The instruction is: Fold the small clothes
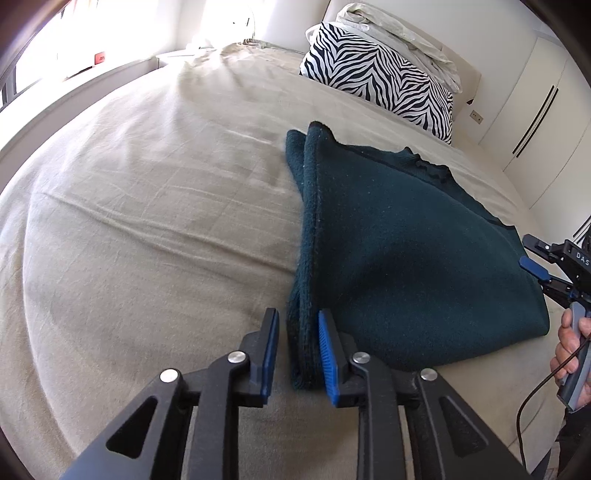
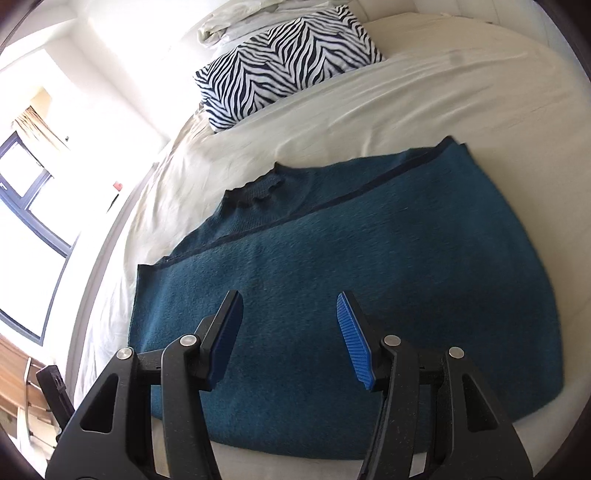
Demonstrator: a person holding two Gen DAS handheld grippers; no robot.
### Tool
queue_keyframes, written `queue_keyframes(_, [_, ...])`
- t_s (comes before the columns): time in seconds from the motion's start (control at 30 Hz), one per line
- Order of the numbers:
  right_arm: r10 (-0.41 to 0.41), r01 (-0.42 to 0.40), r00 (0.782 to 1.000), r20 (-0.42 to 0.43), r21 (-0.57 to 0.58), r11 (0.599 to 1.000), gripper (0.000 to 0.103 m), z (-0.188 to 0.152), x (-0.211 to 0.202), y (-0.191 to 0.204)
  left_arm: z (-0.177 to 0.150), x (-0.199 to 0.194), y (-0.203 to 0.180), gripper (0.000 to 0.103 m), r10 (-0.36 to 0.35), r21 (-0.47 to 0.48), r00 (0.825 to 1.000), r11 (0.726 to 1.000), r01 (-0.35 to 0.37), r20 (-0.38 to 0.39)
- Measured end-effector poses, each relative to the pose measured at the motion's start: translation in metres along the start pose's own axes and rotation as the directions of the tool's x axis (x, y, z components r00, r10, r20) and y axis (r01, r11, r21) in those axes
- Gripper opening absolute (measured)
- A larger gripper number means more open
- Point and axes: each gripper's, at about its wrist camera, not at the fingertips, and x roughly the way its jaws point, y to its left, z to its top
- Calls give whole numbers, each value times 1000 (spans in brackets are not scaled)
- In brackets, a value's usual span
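A dark teal knit garment [image 1: 399, 251] lies folded on the beige bed sheet [image 1: 147, 221]. It also shows in the right wrist view [image 2: 369, 277], flat, with its neckline toward the pillows. My left gripper [image 1: 297, 347] is open, and its blue pads straddle the garment's thick folded left edge near the front corner without pinching it. My right gripper [image 2: 290, 339] is open and hovers over the garment's near part with nothing between its jaws. It also shows at the right edge of the left wrist view [image 1: 535, 267], held by a hand.
A zebra-print pillow [image 1: 380, 81] and a crumpled white duvet [image 1: 399, 33] lie at the head of the bed. White wardrobe doors [image 1: 535, 110] stand to the right. A bright window [image 2: 26, 184] is on the left. The sheet stretches wide left of the garment.
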Motion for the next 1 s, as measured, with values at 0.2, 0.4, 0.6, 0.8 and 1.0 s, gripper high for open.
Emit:
queue_keyframes(0.2, [97, -97, 995, -30, -2, 995, 51, 7, 36, 18, 40, -22, -34, 25, -12, 79, 994, 997, 4, 105])
queue_keyframes(0.4, [200, -196, 977, -75, 64, 979, 51, 29, 74, 19, 112, 40, -103, 25, -56, 215, 991, 976, 29, 122])
queue_keyframes(0.6, [222, -208, 969, -108, 129, 970, 42, 45, 113, 1, 142, 123, -105, 28, 17, 193, 1000, 981, -21, 25])
queue_keyframes(0.8, [240, -222, 967, -79, 189, 957, 26, 68, 131, -35, 125, 123, -50, 12, -129, 47, 990, 991, 127, 47])
queue_keyframes(1.0, [175, -172, 984, 19, 314, 934, 15, 87, 126, -95, 120, 120, -40, 7, -149, 16, 987, 989, 148, 56])
